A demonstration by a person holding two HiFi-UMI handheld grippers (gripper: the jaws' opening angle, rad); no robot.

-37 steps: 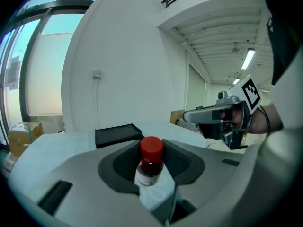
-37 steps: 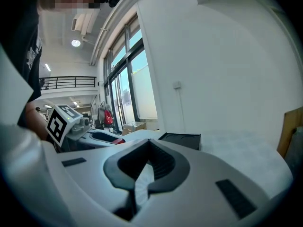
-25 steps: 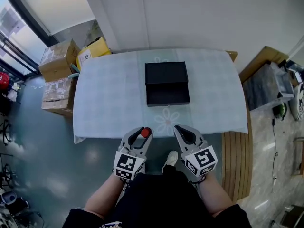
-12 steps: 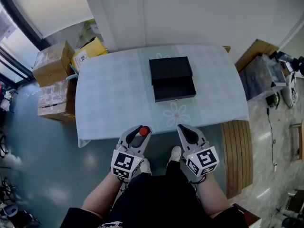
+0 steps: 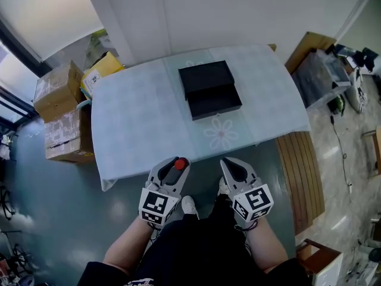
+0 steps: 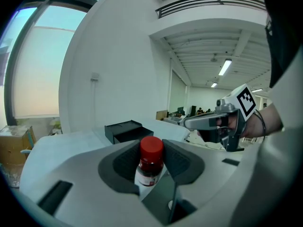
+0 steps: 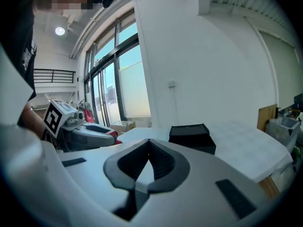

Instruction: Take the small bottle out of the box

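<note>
- While the left gripper (image 6: pixel 151 148) has its jaws standing wide, the pads press on either side of the small bottle (image 6: pixel 150 163). It sits upright between them with its red cap poking above, already out of the box.
- Main worry: the hold is low on a smooth round body. If the jaws ease or the gripper tips forward, my guess is the bottle slides down through the gap.
- Under the jaws there is only bare floor (image 5: pixel 119 207), since both grippers are short of the table edge. A drop here would likely mean a hard landing and a roll-away.
- The right gripper (image 7: pixel 148 148) is just beside the left jaws but apart from them. Its own jaws are brought together with the tips meeting, and nothing is between them.
- Second worry: with the two held so close side by side, a careless swing could knock the loaded jaws and jar the bottle loose.
- Writing, near: there is a white label on the bottle below the cap, its print too small to read. The marker cube (image 5: pixel 156 206) behind each set of jaws shows black-and-white squares, no letters.
- Ahead of the jaws is the table (image 5: pixel 143 124), with a pale checked cloth and faint flower shapes. I see no words on it.
- Well ahead of both jaws is the box (image 5: pixel 209 89), black, in two parts lying against each other. It is plain, with no brand that I can make out.
- Far off, left of the jaws, are brown cartons (image 5: pixel 59 115) and a yellow one (image 5: pixel 102 69) with a white sticker, which is unreadable from here.
</note>
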